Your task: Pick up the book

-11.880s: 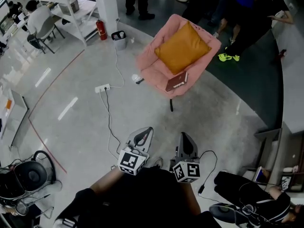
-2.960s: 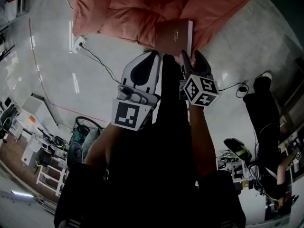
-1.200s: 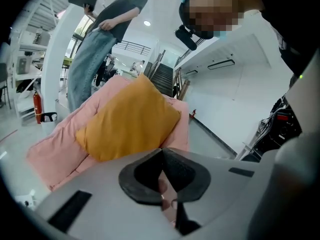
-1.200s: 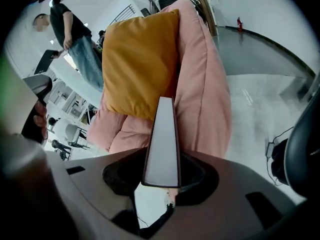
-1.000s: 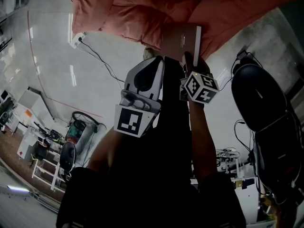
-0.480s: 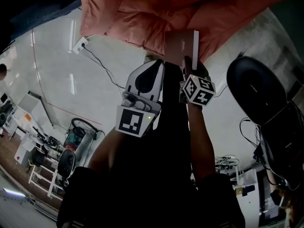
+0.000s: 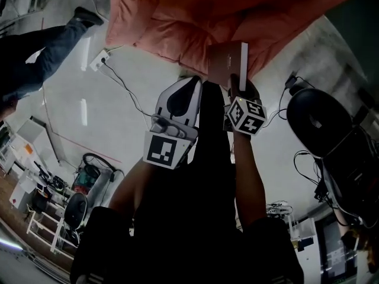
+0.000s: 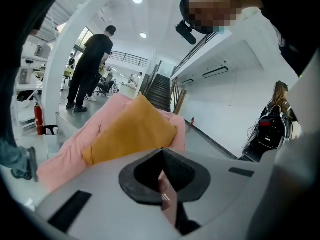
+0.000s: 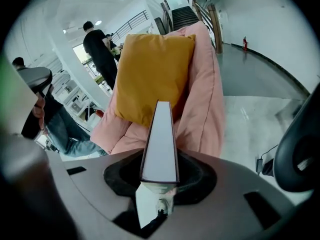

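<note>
**A:** Where's the book (image 7: 227, 64)?

**B:** Upper middle of the head view. It is lifted off the seat and stands up out of the right gripper (image 7: 237, 89), in front of the lower edge of the pink chair (image 7: 172, 22). You see the brown cover, with the white page edge along its right side.

**A:** And that tool's grip?

**B:** Clamped on the book's lower end. In the right gripper view the page edge rises straight up from between the jaws through mid-frame. The orange cushion (image 9: 150, 69) and the chair are behind it.

**A:** The left gripper (image 7: 179, 102)?

**B:** Just left of the right one, at the centre of the head view. Its tip is near the book's lower left corner, but I can't tell whether they touch. In its own view the jaws are drawn together to a thin slit and hold nothing. A sliver of the book's cover shows through the slit at lower middle.

**A:** Anything else?

**B:** A white power strip (image 7: 99, 59) lies on the pale floor (image 7: 118, 123) at upper left, and a cable (image 7: 127, 90) runs from it toward the centre. A person in jeans (image 7: 41, 43) is at far upper left. A dark rounded thing (image 7: 312, 122) sits at the right edge, and I can't tell what it is. In the left gripper view a person in black (image 8: 92, 66) stands at upper left beside a white column (image 8: 60, 74). There is a red extinguisher (image 8: 38, 119) at the left edge and stairs (image 8: 161, 89) behind the chair.
</note>
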{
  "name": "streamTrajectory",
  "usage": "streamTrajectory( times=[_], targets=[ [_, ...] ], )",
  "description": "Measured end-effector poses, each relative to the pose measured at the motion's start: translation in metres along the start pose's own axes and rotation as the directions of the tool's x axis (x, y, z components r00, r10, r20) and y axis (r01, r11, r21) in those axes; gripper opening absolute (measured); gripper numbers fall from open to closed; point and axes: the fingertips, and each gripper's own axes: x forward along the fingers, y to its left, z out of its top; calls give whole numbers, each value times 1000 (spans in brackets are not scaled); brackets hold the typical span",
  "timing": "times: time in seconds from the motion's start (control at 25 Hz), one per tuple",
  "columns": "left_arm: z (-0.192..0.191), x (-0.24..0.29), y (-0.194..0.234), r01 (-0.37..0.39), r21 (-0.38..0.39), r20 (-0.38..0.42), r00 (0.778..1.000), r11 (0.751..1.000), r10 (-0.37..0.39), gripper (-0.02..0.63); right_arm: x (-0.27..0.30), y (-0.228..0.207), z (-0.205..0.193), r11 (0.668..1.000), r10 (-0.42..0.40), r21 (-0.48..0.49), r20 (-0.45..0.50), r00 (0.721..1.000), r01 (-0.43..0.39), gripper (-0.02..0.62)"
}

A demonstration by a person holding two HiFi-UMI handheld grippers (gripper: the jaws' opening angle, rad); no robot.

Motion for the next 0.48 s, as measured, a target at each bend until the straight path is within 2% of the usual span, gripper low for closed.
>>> streamTrajectory(
  times=[0.16,0.32,0.48],
  targets=[
    [7,0,-13,8,14,10,1000,1000,-8,8,-11,-7,10,1000,-6,-20,10,1000,6,144],
    [20,-25,-46,17,15,29,999,1000,-18,8,-57,-12,9,999,-17,-34,38,999,19,144],
    [38,-24,-24,5,11,44,999,1000,-5,8,-53,10,25,998,-15,-56,41,999,17,144]
  ],
)
